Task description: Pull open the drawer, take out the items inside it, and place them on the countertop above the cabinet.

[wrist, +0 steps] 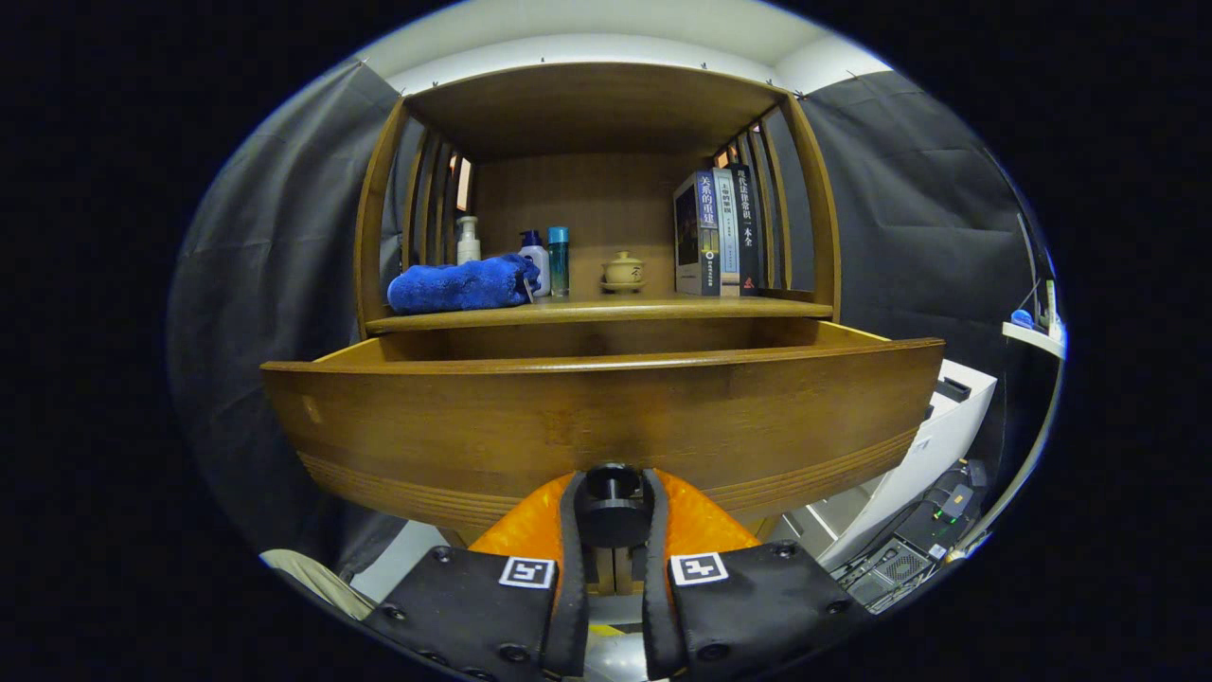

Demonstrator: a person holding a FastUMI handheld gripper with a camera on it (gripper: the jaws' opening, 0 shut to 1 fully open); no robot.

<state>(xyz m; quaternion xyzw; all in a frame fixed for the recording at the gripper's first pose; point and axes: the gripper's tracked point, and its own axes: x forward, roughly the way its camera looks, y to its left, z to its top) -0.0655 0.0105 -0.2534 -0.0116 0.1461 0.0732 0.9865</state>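
1. Gripper (pixel 613 516) – bottom centre of the frame; both fingers are clamped on the round knob (pixel 613 507) of the drawer (pixel 606 417).
2. Drawer – centre of the frame, pulled out from the cabinet (pixel 597 189); its inside is hidden behind the front panel.
3. Countertop (pixel 606 310) – just above the drawer. From left to right it carries a blue towel (pixel 461 285), three bottles (pixel 535 258), a small lidded cup (pixel 623 270) and upright books (pixel 718 232).

1 drawer (pixel 606 407), pulled out, 1 knob (pixel 613 516). On countertop (pixel 606 310): 1 blue towel (pixel 461 285), 3 bottles (pixel 535 260), 1 lidded cup (pixel 623 270), 3 books (pixel 717 232). 1 gripper (pixel 613 530), 2 fingers clamped on knob.
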